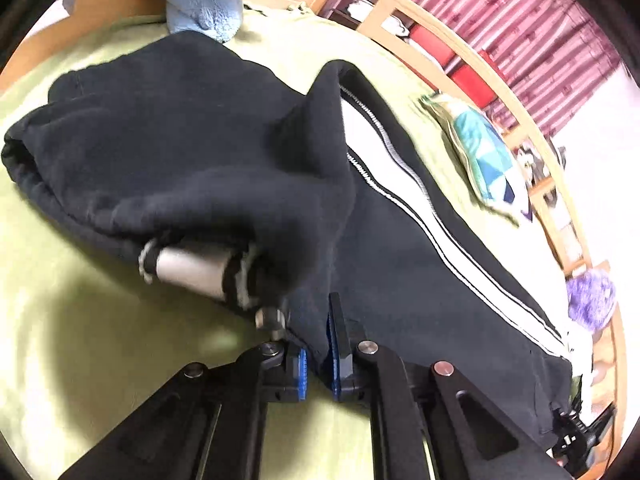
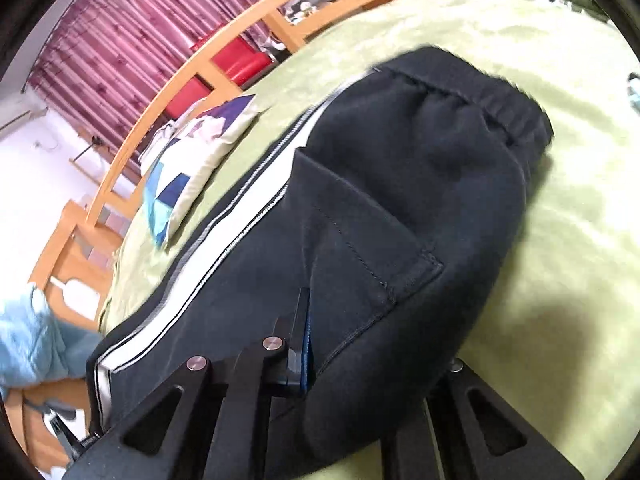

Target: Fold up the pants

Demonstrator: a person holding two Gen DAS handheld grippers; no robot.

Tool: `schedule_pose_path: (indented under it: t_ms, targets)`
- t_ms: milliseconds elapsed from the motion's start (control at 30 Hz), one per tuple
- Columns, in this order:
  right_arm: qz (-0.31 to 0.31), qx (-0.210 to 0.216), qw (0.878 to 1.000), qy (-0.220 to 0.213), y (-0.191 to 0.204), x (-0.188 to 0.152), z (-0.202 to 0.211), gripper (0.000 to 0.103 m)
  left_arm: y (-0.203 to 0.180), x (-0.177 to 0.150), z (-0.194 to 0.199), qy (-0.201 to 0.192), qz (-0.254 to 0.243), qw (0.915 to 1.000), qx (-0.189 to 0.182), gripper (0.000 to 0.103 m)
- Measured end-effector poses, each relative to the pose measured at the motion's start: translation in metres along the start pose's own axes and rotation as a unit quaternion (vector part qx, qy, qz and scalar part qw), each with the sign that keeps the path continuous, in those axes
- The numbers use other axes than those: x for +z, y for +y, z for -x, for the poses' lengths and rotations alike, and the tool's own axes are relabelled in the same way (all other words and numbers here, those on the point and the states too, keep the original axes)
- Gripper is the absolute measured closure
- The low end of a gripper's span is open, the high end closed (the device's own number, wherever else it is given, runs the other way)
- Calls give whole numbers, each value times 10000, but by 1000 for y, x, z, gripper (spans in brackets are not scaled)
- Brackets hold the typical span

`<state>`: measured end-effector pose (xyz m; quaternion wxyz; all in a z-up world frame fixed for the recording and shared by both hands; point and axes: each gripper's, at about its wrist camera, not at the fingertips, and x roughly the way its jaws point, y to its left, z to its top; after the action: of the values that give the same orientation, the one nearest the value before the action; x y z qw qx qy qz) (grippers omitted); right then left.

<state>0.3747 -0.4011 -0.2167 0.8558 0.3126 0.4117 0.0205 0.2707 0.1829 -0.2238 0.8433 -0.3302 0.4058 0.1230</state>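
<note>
Left hand-held gripper (image 1: 320,356), right hand-held gripper (image 2: 316,356): black cut-out linkage arms, silver round pivot pins, blue ribbed pads (image 1: 334,356).

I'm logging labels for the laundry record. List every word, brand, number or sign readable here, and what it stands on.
None can be read.
pants: white side stripe only, no lettering or tag showing.
patterned cushion: colour blocks, no text.
shelf items behind the bed rail: too small and blurred to read.

one pair of pants (image 1: 192,128), one patterned pillow (image 1: 484,160), two grippers (image 1: 320,356) (image 2: 320,360).
</note>
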Motion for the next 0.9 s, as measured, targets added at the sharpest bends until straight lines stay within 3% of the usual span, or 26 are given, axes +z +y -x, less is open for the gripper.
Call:
schedule_pose_path:
  t_ms: [233,367,533,633,733,833,900]
  targets:
    - [0,-141,9998,-119,-60,-48,105,93,12,-86,59,498,-119,9983,-263,95]
    - [138,-473,9985,-240,-105,-74,176,93,7,-142,97,745,-399,9953,-464,95]
    - [105,-849,9963,-84,-151,-95,220,91,8,-173,114,1011,-705,9908,-564,90]
    - [-141,-949,9947,383,-161,-110,216,77,20,-169,120,1296,-613,9881,-557,86]
    - [-52,-1203,9922,336,-158,-133,231,67,20,-173,143,1023,-1106,9881,-322,65]
    - [278,-1347,9905,21,-143,-144,258,63,23,-172,177,368,-1668,9853,-87,47]
    - [386,-1323,9903,-202,-131,-147,273,56,21,-169,187,129,-1848,9827,-17,43]
